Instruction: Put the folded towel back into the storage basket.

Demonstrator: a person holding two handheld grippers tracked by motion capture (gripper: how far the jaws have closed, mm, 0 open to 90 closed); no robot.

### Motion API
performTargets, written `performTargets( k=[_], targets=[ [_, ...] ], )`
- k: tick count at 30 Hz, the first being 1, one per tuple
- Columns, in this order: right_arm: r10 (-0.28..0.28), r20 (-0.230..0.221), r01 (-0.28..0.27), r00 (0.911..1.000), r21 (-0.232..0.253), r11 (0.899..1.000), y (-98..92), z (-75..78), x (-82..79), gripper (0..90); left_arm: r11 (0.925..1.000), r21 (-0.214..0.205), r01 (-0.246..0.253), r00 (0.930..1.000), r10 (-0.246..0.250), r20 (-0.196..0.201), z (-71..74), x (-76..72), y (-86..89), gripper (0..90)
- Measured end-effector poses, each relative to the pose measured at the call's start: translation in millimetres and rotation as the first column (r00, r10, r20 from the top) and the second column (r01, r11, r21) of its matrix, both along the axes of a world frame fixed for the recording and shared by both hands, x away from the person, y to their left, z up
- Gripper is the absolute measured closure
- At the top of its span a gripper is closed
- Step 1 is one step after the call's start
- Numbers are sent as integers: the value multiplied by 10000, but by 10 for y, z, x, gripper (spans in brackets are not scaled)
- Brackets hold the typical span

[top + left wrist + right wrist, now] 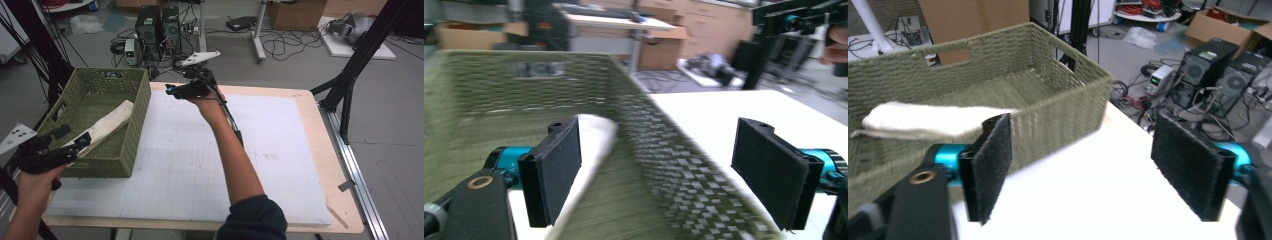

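At left of the high view, the folded cloth (pixel 112 121) rests inside the basket (pixel 140 107), so my left gripper (pixel 75 142) and right gripper (pixel 172 91) both stand open, empty

free: white mat (pixel 200 165) right of basket | blocked: basket wall (pixel 137 125), cloth (pixel 112 122) draped over rim

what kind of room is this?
Likely a robotics lab or workshop: PC towers and loose cables on the floor, cardboard boxes around, and a gridded white mat on the table as a test surface.
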State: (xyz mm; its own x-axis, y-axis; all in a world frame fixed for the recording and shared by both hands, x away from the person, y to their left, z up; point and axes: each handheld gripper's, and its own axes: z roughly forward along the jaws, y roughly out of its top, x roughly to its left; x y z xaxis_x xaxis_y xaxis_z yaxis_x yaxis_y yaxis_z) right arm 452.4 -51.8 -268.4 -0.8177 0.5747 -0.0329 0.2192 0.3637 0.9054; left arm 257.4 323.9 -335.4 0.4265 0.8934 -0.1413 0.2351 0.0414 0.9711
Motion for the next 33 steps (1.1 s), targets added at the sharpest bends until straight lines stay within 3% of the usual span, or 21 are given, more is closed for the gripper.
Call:
performTargets(
  k=[4,11,12,15,19,21,28,33],
  targets=[
    [-233,8,233,9997,10,9997,-336,-78,-142,171,9976,76,693,9976,-694,8,-20,45,-230,202],
    [-759,43,759,9971,87,9971,-874,-248,-406,115,9835,90,1806,9836,-1805,-26,-63,99,-632,209],
    [-832,-129,832,9964,6,9965,-940,-261,-431,115,9802,66,1979,9802,-1979,-5,-75,111,-696,209],
    [-1083,22,1083,9941,68,9941,-1156,-323,-580,115,9720,95,2348,9721,-2348,-19,-96,135,-836,209],
    [-1379,69,1378,9904,114,9904,-1415,-434,-774,115,9560,46,2932,9560,-2931,-152,-137,181,-1059,212],
    [-1560,107,1561,9877,-75,9877,-1535,-489,-867,114,9501,69,3118,9501,-3118,-81,-162,189,-1161,212],
    [-2395,132,2397,9708,-105,9708,-2047,-723,-1286,114,9264,233,3757,9267,-3755,-128,-297,231,-1471,213],
    [-2873,154,2875,9577,-149,9577,-2273,-885,-1532,114,9126,250,4080,9130,-4080,-57,-380,265,-1642,213]
  ],
)
